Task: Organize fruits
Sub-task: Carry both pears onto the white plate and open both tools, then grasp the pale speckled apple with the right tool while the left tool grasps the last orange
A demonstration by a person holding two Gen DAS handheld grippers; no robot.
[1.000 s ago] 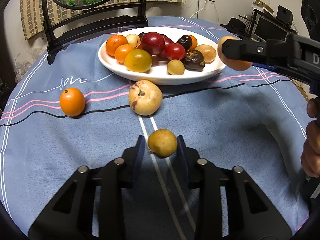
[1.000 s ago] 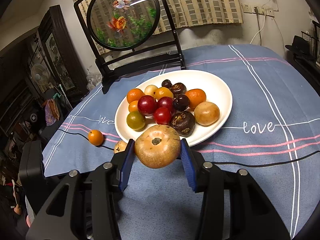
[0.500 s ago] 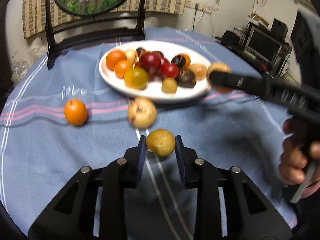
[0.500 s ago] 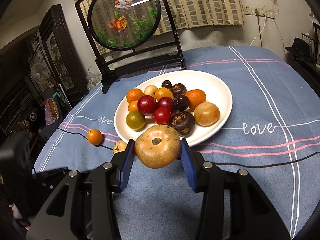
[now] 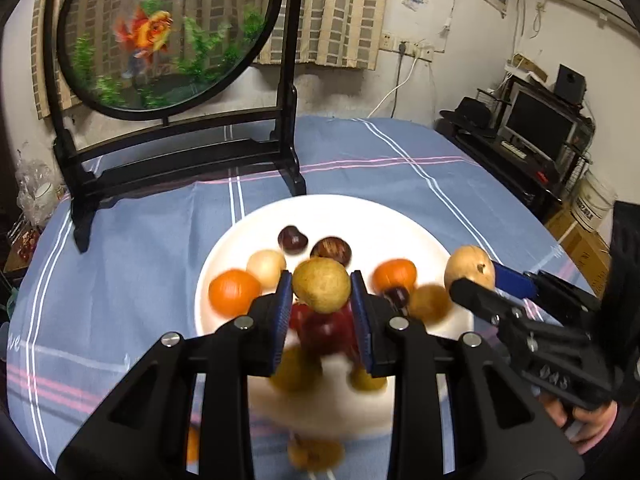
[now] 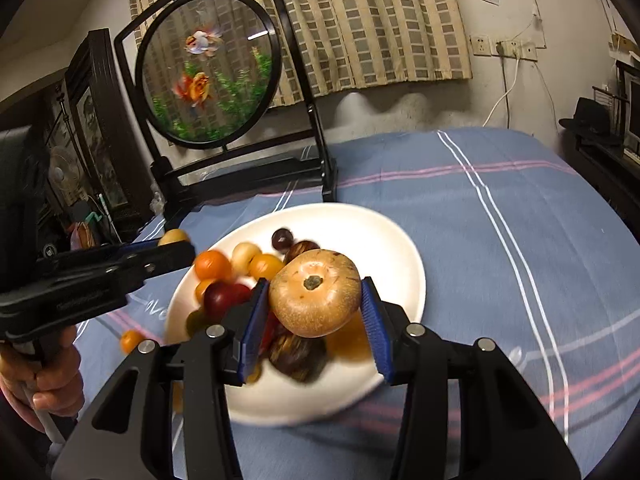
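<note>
Behind plate [image 5: 404, 220], fish screen [image 5: 160, 32]; blurred, perhaps plums, beneath.

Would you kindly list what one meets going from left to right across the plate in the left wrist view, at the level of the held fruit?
Orange fruit → pale round fruit → yellow-brown fruit held in the left tool → second orange fruit → tan fruit held in the right tool.
</note>
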